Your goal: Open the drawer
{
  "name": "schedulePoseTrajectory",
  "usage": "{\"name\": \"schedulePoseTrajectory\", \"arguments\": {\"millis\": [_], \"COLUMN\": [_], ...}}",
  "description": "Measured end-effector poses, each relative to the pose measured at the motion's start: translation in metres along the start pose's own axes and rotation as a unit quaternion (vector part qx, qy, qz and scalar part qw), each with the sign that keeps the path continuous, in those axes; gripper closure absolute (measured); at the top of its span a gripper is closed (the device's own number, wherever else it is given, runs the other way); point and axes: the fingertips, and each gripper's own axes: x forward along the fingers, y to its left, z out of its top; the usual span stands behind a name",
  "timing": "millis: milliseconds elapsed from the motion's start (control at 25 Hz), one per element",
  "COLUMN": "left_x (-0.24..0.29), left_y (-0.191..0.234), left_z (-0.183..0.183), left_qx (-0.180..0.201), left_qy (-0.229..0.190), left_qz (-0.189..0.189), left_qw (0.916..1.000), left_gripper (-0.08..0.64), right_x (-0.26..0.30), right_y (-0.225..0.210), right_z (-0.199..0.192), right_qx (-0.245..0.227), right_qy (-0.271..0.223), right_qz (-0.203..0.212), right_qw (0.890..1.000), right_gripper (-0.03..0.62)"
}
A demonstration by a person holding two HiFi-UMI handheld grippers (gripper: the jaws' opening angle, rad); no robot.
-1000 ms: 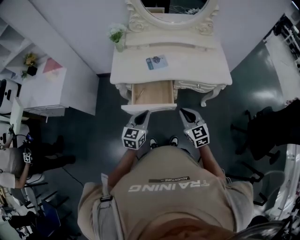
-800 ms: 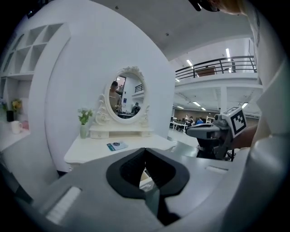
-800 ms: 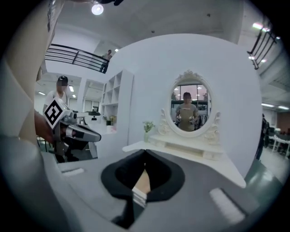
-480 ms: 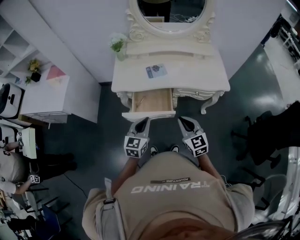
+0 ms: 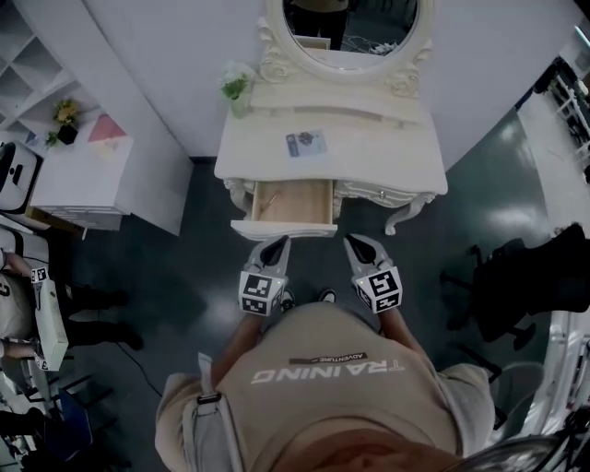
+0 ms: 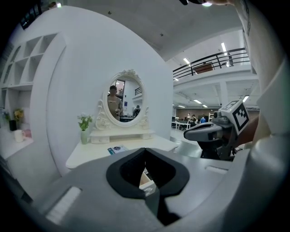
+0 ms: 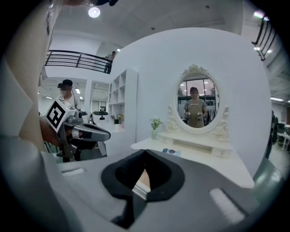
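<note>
The white dressing table [image 5: 387, 157] has its left drawer [image 5: 288, 203] pulled out, with the bare wooden bottom showing. The drawer's white front panel [image 5: 281, 229] faces me. My left gripper [image 5: 278, 242] hangs just in front of that panel, shut and holding nothing. My right gripper [image 5: 354, 242] is level with it, to the right of the drawer, also shut and empty. In the left gripper view the jaws [image 6: 145, 150] meet, and the right gripper [image 6: 206, 132] shows beside them. In the right gripper view the jaws [image 7: 145, 152] meet too, with the left gripper [image 7: 90, 132] at the left.
An oval mirror [image 5: 348, 28], a small vase of flowers [image 5: 236, 85] and a printed card [image 5: 306, 143] are on the dressing table. A white cabinet [image 5: 83, 175] stands to the left, a dark chair [image 5: 521, 277] to the right. A person [image 5: 17, 309] is at the left edge.
Both grippers have risen slightly in front of the drawer, still shut. The drawer stays out as far as before. The head view has shifted a little.
</note>
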Motion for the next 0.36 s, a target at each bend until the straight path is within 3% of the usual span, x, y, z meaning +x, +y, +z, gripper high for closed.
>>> {"name": "schedulePoseTrajectory", "arguments": {"millis": [360], "left_x": [0.0], "left_y": [-0.002], "left_z": [-0.018], "left_qx": [0.0], "left_qy": [0.017], "left_qz": [0.011], "left_qw": [0.9998], "left_gripper": [0.552], "right_x": [0.001], "right_y": [-0.008], "right_z": [0.0], "right_qx": [-0.012], "right_qy": [-0.009], "right_qz": [0.006], "right_qw": [1.0], "right_gripper": [0.589]}}
